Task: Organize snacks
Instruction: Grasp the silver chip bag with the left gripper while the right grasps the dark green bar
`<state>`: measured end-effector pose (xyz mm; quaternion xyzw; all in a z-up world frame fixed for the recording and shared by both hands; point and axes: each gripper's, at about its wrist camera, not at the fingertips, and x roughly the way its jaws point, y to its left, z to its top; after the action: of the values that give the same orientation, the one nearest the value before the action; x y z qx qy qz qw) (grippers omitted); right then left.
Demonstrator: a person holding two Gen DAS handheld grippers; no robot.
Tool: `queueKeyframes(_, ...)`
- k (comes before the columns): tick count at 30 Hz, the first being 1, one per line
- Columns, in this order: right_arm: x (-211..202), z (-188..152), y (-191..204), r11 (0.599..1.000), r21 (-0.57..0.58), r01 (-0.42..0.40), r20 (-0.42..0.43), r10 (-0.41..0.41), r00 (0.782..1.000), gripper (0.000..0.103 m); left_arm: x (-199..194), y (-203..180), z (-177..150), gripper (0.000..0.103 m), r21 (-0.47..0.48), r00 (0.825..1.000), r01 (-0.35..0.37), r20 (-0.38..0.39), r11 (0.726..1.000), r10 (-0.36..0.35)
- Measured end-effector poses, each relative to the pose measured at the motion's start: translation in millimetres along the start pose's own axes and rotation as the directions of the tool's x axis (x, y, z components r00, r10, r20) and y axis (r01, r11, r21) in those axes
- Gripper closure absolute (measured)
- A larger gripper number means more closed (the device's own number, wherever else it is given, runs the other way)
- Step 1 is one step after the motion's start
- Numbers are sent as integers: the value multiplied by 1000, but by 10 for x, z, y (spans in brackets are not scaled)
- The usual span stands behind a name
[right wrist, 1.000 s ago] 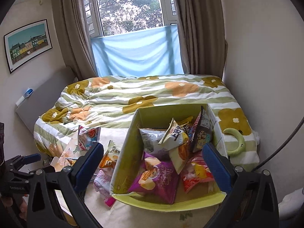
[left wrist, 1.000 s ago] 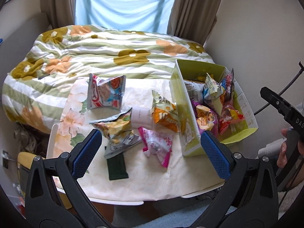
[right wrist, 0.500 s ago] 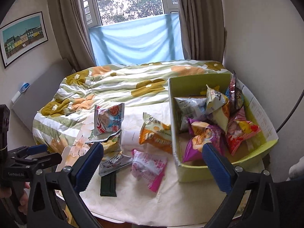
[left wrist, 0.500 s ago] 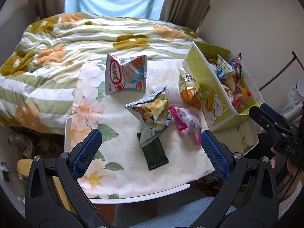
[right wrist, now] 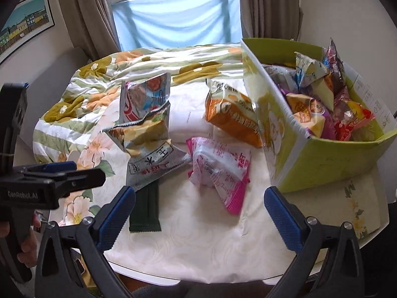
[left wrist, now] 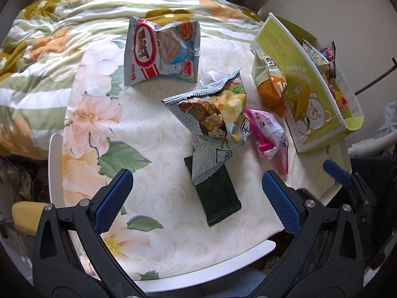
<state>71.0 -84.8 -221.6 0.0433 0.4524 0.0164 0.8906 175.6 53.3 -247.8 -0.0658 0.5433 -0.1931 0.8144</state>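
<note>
two grippers, the left gripper (left wrist: 197, 193) and the right gripper (right wrist: 199, 207), are spread wide and empty, now lower over the table than a second ago. nearest lies a flat dark green packet (left wrist: 218, 198), half under a crinkled grey chip bag (left wrist: 213, 119); beside it a pink-and-white pouch (right wrist: 218, 168). further off, an orange bag (right wrist: 232, 119) leans against the yellow-green cardboard box (right wrist: 322, 159), already well filled. a pick likely comes next.

Dark green packet (left wrist: 218, 198) half under grey bag (left wrist: 213, 114).
</note>
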Motion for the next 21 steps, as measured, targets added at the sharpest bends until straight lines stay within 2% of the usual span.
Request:
queueKeyframes(6,317,-169,167,998,-42,-46,-31,45,999,0,281,-11,207,0,22,999,29,27,999,-29)
queueKeyframes(16,597,-215,435,993,-109,-50,-31,47,998,0,671,-28,438,0,42,995,96,-9,994,-96)
queueKeyframes(17,616,-217,456,992,-117,-49,-33,46,998,0,684,-27,455,3,45,995,99,-7,994,-99)
queueKeyframes(19,658,-219,492,991,-123,-53,-38,49,998,1,710,-38,476,17,55,994,109,-12,993,-109)
queueKeyframes(20,676,-220,506,991,-124,-59,-43,54,998,5,732,-43,484,29,62,993,115,-24,991,-114)
queueKeyframes(21,700,-222,533,990,-125,-61,-49,55,997,6,751,-44,487,36,63,991,130,-35,990,-128)
